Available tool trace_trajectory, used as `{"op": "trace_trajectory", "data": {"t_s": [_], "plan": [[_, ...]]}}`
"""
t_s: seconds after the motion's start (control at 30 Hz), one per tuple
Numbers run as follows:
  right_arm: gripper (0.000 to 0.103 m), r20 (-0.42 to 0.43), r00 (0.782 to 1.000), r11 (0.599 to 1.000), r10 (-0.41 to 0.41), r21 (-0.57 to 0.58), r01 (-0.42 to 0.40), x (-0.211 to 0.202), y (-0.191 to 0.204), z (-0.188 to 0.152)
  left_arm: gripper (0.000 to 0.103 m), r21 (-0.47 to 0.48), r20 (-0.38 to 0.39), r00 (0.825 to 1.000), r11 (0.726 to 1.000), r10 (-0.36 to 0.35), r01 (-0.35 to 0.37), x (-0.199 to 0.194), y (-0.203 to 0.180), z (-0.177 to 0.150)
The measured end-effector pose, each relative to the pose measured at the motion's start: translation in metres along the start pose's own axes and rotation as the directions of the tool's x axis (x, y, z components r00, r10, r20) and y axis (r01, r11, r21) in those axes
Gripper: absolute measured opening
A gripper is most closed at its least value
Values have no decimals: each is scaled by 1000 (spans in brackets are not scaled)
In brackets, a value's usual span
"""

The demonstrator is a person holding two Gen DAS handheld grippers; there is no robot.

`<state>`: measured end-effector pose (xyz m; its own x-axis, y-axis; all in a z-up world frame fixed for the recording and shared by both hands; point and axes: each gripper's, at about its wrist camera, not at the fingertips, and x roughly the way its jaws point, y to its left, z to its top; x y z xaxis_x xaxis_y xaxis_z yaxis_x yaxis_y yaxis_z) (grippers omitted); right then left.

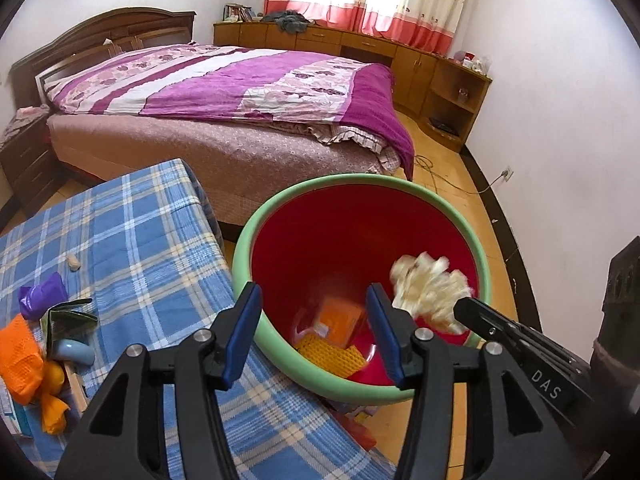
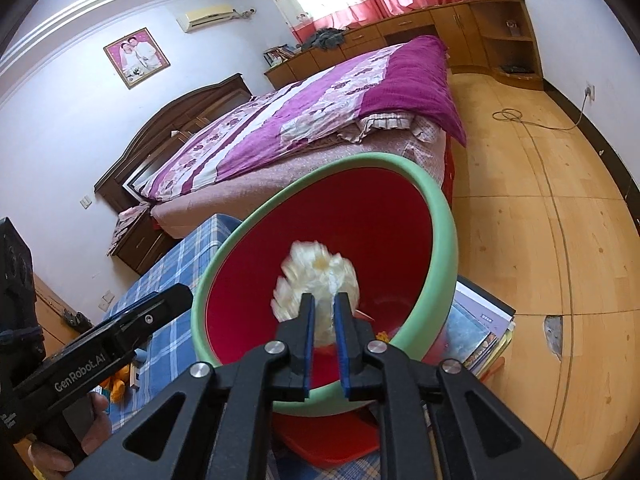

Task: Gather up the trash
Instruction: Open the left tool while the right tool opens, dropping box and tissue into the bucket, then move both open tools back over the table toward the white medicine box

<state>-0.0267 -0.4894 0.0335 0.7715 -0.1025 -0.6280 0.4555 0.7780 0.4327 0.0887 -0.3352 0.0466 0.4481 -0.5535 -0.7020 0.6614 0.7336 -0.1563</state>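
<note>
— Right gripper (image 2: 324, 312)?
— Pinching a crumpled white wad (image 2: 320, 276), blurred at the edges, held over the open mouth of the bin (image 1: 240, 248).

— And the bin itself?
— Green rim, red inside, standing just beside the bench (image 1: 132, 220) with the blue plaid cloth. Already holding an orange packet (image 1: 340, 316) and a yellow mesh piece (image 1: 332, 354) at the bottom.

— Left gripper (image 1: 312, 332)?
— Spread wide, holding nothing, hanging above the near rim of the bin, between bench edge and bin.

— Left on the bench?
— Purple wrapper (image 1: 40, 296), dark green folded packet (image 1: 68, 320), pale blue tube (image 1: 74, 354), orange cloth (image 1: 18, 356), all clustered near the left edge. Small beige lump (image 1: 74, 263) lying apart, farther in.

— Beyond that?
— Bed (image 1: 224, 92) with a purple flowered cover behind the bin; stack of books (image 2: 480, 328) on the floor, touching the bin's right side as seen from the right wrist.
</note>
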Motion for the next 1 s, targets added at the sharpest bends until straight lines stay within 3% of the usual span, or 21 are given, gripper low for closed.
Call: {"op": "trace_trajectory", "data": {"t_s": [0.53, 1.0], "plan": [[57, 9, 1000, 999, -16, -31, 16, -11, 18, -8, 55, -100, 23, 999, 995, 26, -24, -38, 33, -11], [67, -2, 1000, 993, 30, -113, -30, -30, 68, -23, 55, -183, 64, 992, 978, 111, -97, -92, 74, -34]]}}
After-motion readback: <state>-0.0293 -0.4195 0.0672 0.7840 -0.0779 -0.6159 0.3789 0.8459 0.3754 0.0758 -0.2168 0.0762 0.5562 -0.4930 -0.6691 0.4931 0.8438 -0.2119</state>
